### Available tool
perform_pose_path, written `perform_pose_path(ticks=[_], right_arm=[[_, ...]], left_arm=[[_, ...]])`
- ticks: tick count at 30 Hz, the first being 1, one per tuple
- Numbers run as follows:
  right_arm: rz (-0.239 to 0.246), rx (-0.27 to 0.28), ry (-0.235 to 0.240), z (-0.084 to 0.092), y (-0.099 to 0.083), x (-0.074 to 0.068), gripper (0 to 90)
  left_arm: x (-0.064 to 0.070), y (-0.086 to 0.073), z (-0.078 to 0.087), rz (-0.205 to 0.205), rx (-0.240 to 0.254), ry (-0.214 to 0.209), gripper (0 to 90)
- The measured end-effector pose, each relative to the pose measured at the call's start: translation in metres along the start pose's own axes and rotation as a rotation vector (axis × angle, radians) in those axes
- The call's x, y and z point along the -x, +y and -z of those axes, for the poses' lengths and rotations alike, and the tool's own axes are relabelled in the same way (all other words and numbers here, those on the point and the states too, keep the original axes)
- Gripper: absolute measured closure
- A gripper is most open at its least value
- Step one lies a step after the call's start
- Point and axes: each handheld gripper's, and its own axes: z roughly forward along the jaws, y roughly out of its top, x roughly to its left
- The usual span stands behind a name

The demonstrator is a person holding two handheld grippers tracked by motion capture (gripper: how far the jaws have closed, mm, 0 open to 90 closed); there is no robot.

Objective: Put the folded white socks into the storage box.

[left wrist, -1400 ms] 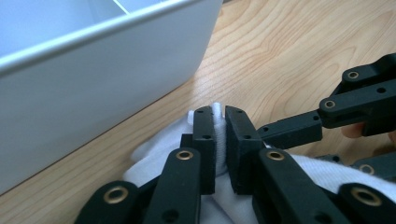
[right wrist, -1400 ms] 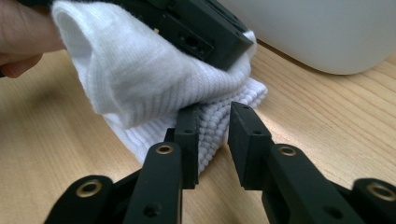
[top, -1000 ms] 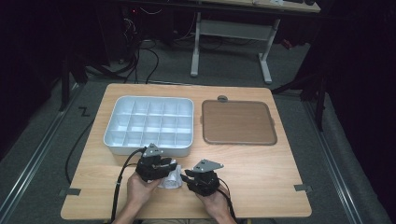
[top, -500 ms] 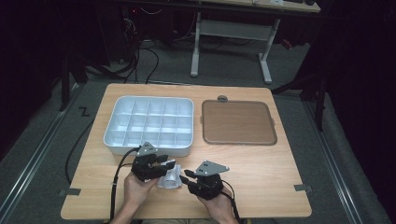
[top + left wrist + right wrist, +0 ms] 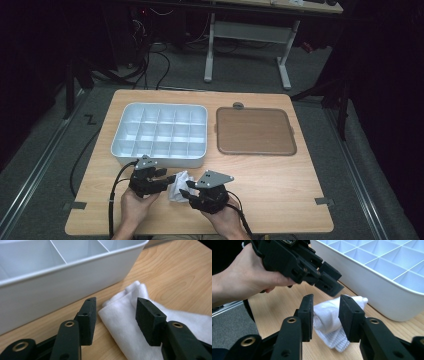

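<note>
Both claws, left (image 5: 167, 178) and right (image 5: 186, 192), apart, just been opening; folded white sock (image 5: 178, 186) loose between them, bottom centre of worktop (image 5: 280, 185). Risk: sock unrolls once released. Divided tray (image 5: 159, 134) just behind, could snag jaws.

On the desk (image 5: 280, 185), the compartment tray (image 5: 159, 135) sits at the left with the flat board (image 5: 254, 131) just to its right. In front of the tray lies the folded sock (image 5: 179, 186), between the left tongs (image 5: 162, 181) and right tongs (image 5: 189, 192).
</note>
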Motion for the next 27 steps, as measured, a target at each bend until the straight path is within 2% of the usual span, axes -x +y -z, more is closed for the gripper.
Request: perform_pose_path(ticks=[3,5,9,11,20,23,25,27], right_arm=[[-0.001,-0.027,-0.004,-0.007,-0.002,0.002,65.3],[-0.013,-0.058,-0.005,-0.012,-0.010,0.006,72.2],[-0.025,-0.078,-0.007,-0.012,-0.018,0.010,78.9],[-0.039,-0.096,-0.014,-0.012,-0.027,0.016,83.1],[-0.100,-0.136,-0.023,-0.017,-0.052,0.027,84.4],[-0.109,-0.148,-0.024,-0.020,-0.058,0.030,83.7],[-0.113,-0.135,-0.032,-0.016,-0.057,0.030,77.1],[-0.114,-0.122,-0.036,-0.013,-0.054,0.029,76.1]], left_arm=[[0.001,-0.006,-0.003,0.002,-0.007,-0.006,51.4],[0.002,-0.009,-0.005,-0.003,-0.015,-0.008,51.4],[0.005,-0.014,-0.008,-0.004,-0.018,-0.016,51.4],[0.007,-0.016,-0.009,-0.014,-0.022,-0.019,51.3],[0.014,-0.031,-0.022,-0.080,-0.051,-0.003,52.8],[0.015,-0.032,-0.025,-0.083,-0.050,-0.001,52.8],[0.016,-0.032,-0.025,-0.092,-0.047,0.003,52.8],[0.017,-0.032,-0.024,-0.095,-0.047,0.005,52.7]])
